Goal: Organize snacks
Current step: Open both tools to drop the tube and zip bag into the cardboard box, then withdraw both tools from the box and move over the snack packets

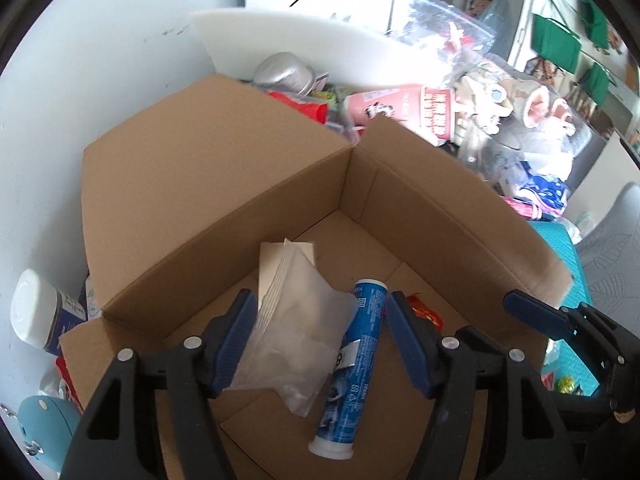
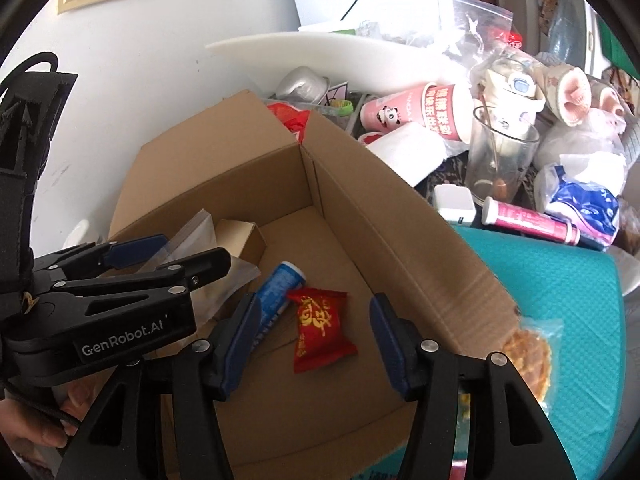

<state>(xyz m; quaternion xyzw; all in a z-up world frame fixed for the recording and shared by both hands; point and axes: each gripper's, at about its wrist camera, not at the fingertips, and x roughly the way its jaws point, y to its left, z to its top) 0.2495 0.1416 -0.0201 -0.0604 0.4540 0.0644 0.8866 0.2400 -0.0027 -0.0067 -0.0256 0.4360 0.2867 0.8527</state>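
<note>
Both your left gripper and right gripper hang part-open and empty over the cardboard box, where that light, crinkly red snack packet lies mid-floor, so pinch its sealed edge.

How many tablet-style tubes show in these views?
2. A blue tube lies inside the cardboard box, beside the red packet. A pink tube lies outside, past the box's right wall. Clutter may hide others.
</note>
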